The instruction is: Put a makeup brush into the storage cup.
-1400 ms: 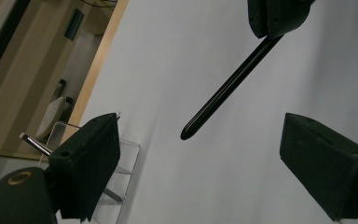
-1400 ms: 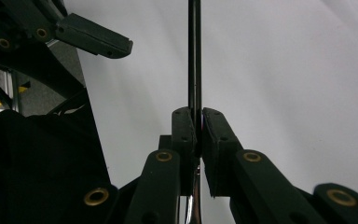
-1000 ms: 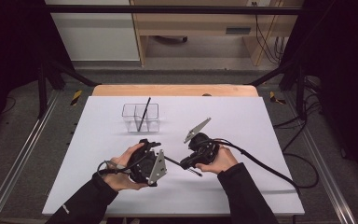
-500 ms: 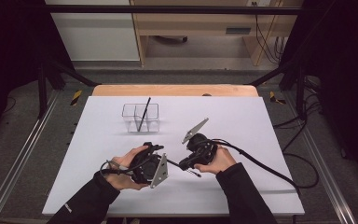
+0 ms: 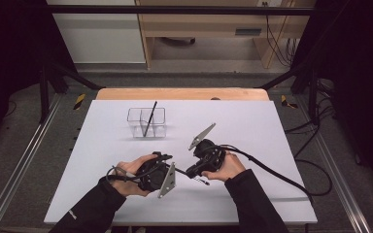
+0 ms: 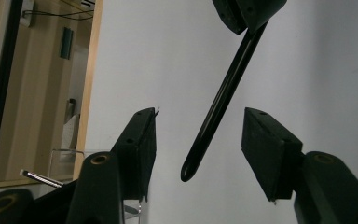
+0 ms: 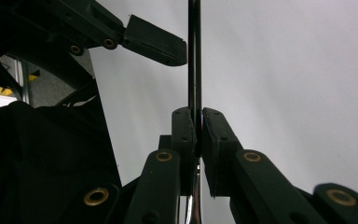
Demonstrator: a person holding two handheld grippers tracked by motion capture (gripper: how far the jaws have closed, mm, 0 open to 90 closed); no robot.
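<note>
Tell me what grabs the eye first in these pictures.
Near the front middle of the white table, the right gripper is shut on a thin black pen, holding it out between the spread jaws of the left gripper. Farther back, left of centre, a clear holder has another pen leaning in it.

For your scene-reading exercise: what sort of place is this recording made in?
Probably a lab or workshop recording station: a white table inside a dark metal frame, loose cables by a wooden bench behind, and handheld grippers, the left gripper and right gripper.
</note>
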